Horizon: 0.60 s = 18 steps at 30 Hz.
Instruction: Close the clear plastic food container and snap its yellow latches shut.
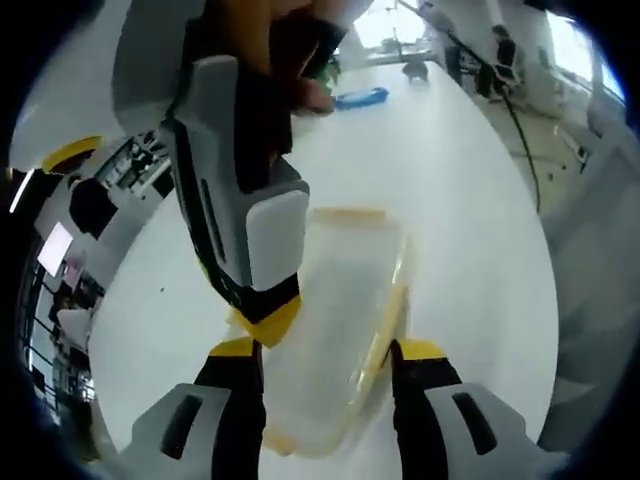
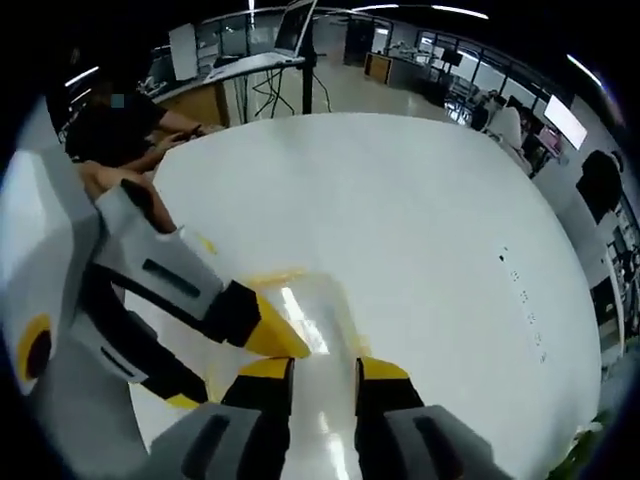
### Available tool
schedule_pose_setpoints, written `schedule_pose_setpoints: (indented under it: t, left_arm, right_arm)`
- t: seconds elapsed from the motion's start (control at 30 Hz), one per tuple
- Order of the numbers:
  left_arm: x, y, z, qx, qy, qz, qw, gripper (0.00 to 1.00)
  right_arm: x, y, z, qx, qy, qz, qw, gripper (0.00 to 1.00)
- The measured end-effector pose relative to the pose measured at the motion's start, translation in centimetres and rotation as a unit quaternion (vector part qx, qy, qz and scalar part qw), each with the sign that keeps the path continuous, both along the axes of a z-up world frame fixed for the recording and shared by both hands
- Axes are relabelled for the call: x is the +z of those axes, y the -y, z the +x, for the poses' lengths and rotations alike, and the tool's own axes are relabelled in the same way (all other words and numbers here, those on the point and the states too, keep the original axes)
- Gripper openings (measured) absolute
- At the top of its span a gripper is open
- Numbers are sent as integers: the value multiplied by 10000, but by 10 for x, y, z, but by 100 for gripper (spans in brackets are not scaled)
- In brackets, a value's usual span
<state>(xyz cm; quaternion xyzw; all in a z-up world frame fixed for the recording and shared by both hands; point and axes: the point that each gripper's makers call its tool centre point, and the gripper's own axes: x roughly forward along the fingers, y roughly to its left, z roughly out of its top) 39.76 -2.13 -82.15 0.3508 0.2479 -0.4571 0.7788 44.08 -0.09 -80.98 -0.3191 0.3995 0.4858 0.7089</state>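
The clear plastic container [image 1: 335,330] with its yellow seal and latches lies on the white table [image 1: 440,180]. My left gripper [image 1: 328,352] straddles it, one jaw pressed to each long side, holding it. My right gripper [image 1: 270,322] comes down from above, and its yellow tips rest on the container's left rim beside my left jaw. In the right gripper view my right gripper [image 2: 325,370] has a narrow gap between its jaws, and the glossy lid [image 2: 305,315] shows through it. The left gripper [image 2: 272,338] reaches in from the left against the container.
A blue object [image 1: 360,98] lies far back on the table near a person's hand. A seated person [image 2: 120,125] leans on the table's far-left edge. Desks, chairs and monitors ring the round table. Bare white tabletop [image 2: 400,220] spreads beyond the container.
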Motion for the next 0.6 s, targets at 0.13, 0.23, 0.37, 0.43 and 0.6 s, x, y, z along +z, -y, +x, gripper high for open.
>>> schedule_pose_setpoints:
  t: [0.13, 0.23, 0.37, 0.43, 0.6]
  left_arm:
    - [2, 0, 0, -40, -35, -32, 10000, 49]
    - [4, 0, -1, 0, -145, -142, 9998, 49]
    - [8, -1, -5, 215, -454, -459, 9977, 45]
    - [10, -4, -6, 328, -545, -564, 9964, 43]
    - [21, -6, -9, 408, -586, -902, 9934, 46]
  right_arm:
    - [0, 2, 2, -376, -27, 188, 9991, 22]
    - [-1, 5, 2, -816, -141, 484, 9954, 28]
    - [2, 6, -7, -1209, -247, 917, 9881, 41]
    - [2, 11, -9, -1372, -155, 1004, 9853, 41]
    - [11, 19, -12, -1826, -64, 1367, 9736, 41]
